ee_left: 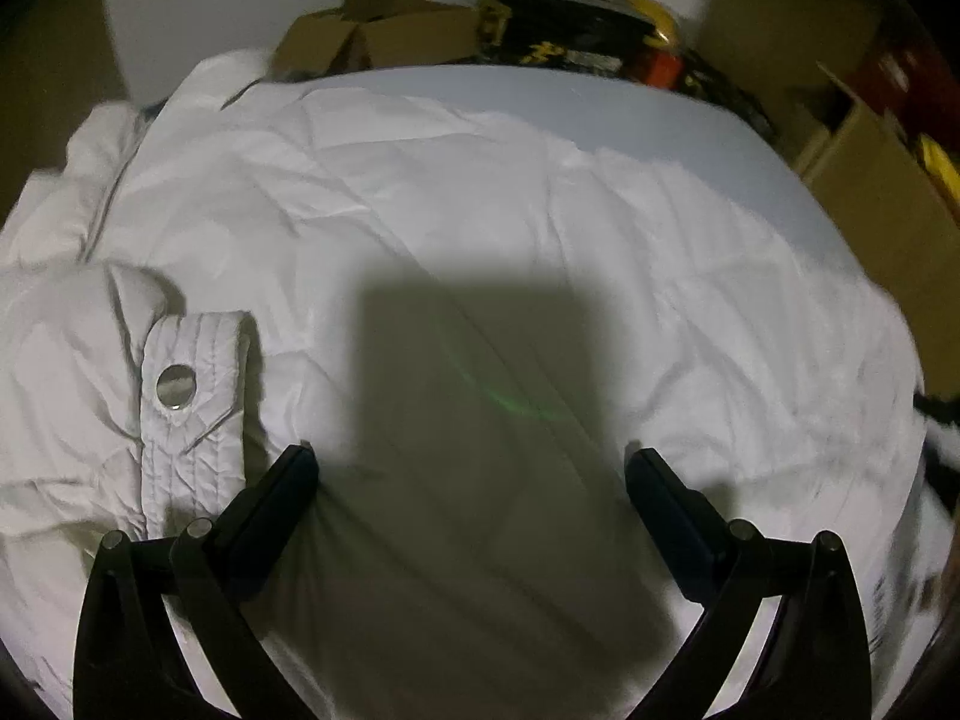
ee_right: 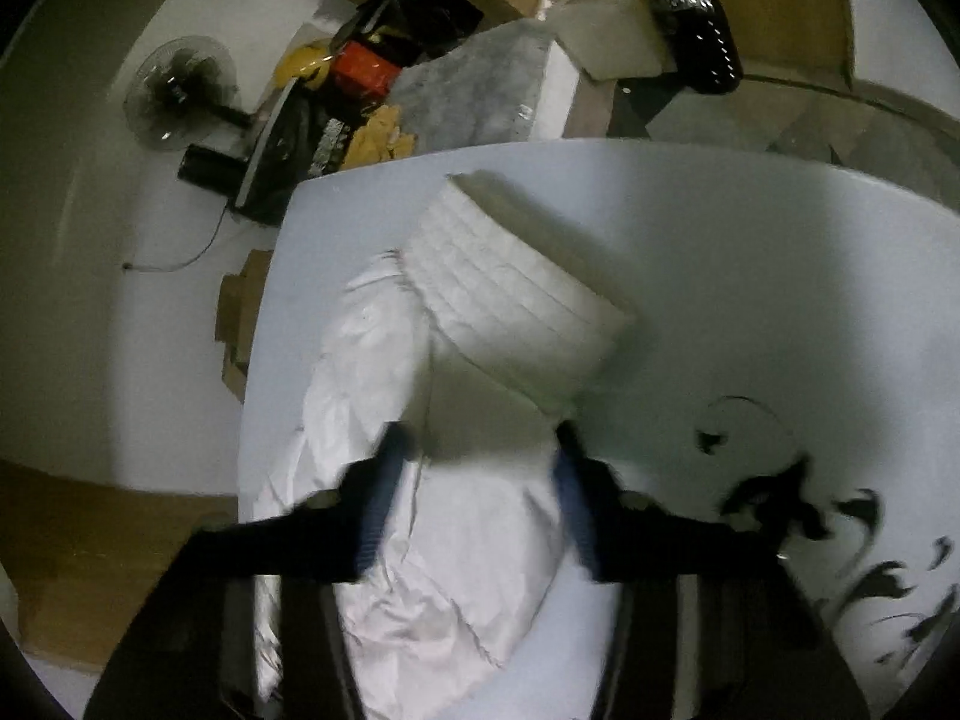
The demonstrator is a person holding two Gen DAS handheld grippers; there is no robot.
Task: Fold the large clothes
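A large white padded jacket (ee_left: 456, 192) lies spread over the pale table (ee_left: 660, 120). Its strap with a metal snap button (ee_left: 175, 387) lies at the left, beside my left gripper's left finger. My left gripper (ee_left: 468, 456) is open just above the jacket's body, nothing between its fingers. In the right wrist view a sleeve (ee_right: 456, 516) with a ribbed cuff (ee_right: 516, 294) stretches across the table (ee_right: 780, 276). My right gripper (ee_right: 480, 438) is open, its blue-padded fingers on either side of the sleeve.
Cardboard boxes (ee_left: 384, 24) and dark clutter (ee_left: 576, 30) stand beyond the table's far edge; more boxes (ee_left: 882, 180) at the right. In the right wrist view a floor fan (ee_right: 180, 90), a dark soda bottle (ee_right: 696, 30) and a black floral print (ee_right: 840, 528) on the table.
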